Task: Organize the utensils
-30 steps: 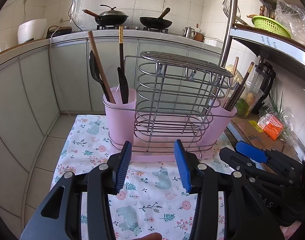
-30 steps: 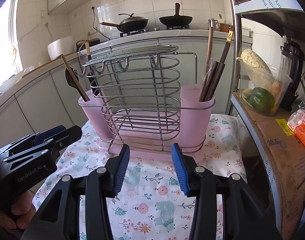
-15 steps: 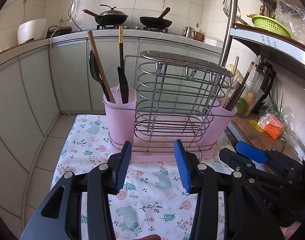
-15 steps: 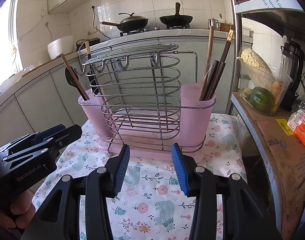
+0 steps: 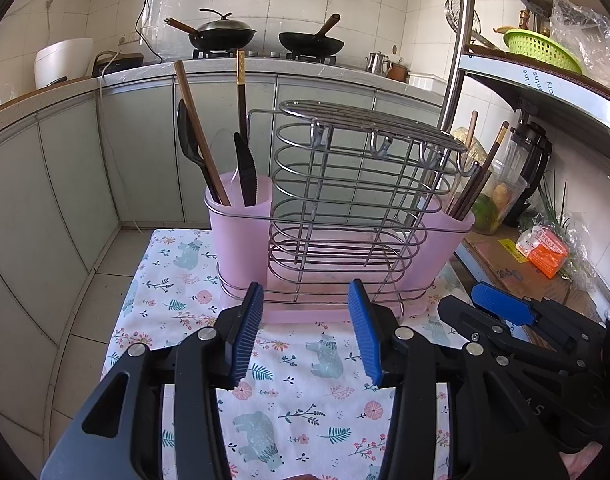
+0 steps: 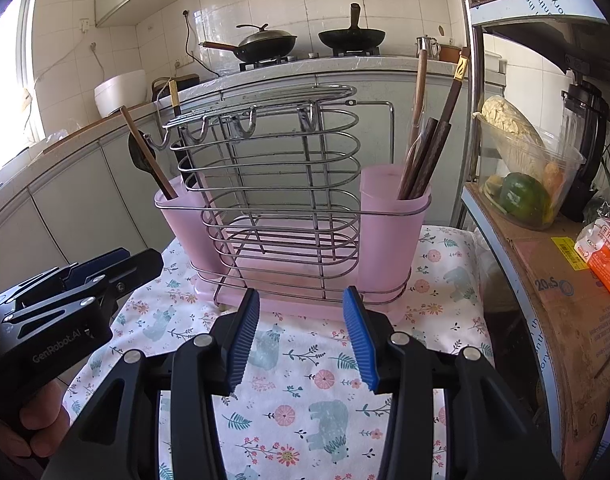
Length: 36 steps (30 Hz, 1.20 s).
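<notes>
White "GenRobot.AI" lettering marks the left tongs [image 6: 85, 276] body.

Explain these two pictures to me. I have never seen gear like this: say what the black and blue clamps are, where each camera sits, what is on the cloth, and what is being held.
No robot here: a person holds a hand-held gripper in each hand, and a fisheye camera on each looks forward along its two blue-padded fingers. One picture looks past the left hand-held gripper, the other past the right hand-held gripper. Both are open and hold nothing.

On the floral cloth stands a wire utensil rack with a pink cup at each end. The left cup holds a black spoon, a black knife and chopsticks; the right cup holds dark chopsticks.
</notes>
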Each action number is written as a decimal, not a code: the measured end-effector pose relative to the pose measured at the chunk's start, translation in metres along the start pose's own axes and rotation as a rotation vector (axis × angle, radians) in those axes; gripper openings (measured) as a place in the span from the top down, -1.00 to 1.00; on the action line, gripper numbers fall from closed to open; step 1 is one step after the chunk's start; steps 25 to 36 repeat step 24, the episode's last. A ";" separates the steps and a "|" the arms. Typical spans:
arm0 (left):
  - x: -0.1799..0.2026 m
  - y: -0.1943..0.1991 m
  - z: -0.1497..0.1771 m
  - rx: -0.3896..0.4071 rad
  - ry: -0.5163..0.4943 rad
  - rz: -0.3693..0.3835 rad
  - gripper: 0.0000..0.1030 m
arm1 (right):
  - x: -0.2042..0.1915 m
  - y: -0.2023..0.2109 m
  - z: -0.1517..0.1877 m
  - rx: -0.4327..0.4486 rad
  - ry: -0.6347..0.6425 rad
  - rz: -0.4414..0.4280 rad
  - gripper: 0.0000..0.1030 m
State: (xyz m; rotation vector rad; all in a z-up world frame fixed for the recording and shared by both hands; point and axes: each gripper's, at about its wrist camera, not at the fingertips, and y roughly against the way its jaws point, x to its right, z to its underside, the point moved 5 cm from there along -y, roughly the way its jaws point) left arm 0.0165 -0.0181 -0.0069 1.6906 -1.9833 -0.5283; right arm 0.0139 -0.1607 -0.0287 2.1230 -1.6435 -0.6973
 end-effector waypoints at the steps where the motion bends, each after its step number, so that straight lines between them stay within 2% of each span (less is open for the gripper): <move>1: 0.000 0.000 0.000 -0.001 0.000 0.000 0.13 | 0.000 0.000 0.000 0.000 0.000 0.000 0.16; 36: -0.003 -0.007 0.002 -0.017 -0.004 0.000 0.13 | 0.003 -0.005 0.000 -0.015 0.005 0.001 0.16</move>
